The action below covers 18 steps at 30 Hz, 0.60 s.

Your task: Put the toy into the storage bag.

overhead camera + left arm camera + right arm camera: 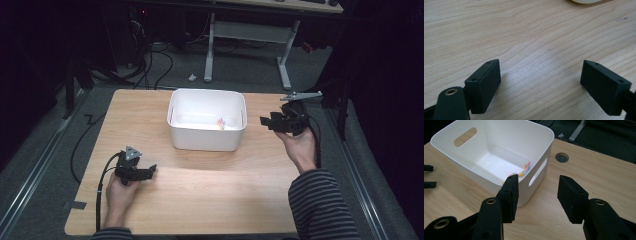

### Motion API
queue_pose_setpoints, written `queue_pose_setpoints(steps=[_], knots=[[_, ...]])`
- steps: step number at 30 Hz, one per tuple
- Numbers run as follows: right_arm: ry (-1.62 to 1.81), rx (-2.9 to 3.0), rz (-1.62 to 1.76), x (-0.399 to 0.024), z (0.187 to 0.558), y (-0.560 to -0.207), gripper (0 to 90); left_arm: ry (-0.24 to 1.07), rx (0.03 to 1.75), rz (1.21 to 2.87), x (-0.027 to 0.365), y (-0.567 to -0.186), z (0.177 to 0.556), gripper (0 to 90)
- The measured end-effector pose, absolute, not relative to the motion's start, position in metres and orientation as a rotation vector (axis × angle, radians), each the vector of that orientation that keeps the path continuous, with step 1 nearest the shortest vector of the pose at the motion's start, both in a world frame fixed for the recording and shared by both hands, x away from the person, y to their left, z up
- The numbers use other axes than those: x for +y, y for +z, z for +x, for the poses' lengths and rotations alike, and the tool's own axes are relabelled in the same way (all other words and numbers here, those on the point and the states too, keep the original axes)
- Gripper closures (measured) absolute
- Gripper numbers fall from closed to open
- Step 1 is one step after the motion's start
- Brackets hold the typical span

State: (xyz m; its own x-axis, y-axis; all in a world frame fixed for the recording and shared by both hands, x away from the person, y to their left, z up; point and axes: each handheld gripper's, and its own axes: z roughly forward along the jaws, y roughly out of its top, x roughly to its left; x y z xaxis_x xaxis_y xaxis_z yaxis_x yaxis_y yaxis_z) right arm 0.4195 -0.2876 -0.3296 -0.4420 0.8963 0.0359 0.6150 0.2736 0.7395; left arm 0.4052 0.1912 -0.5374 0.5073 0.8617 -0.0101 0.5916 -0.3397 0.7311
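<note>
White plastic bin (207,131) at frame centre holds the small colourful toy (521,172). Right gripper (537,195), jaws spread and empty, could bump the bin wall; left gripper (540,86) is spread over the desk (210,190).

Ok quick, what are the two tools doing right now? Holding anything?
Left tool: open, holding nothing, low over the bare wooden table.
Right tool: open, holding nothing, beside the white bin.
</note>
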Motion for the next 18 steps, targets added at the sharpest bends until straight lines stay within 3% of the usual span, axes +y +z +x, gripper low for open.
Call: queue_pose_setpoints(steps=[18], knots=[[1.009, 2.078, 1.401, -0.325, 0.376, -0.345, 54.0, 0.502, 1.185, 2.060, 0.191, -0.537, 0.405, 16.8]])
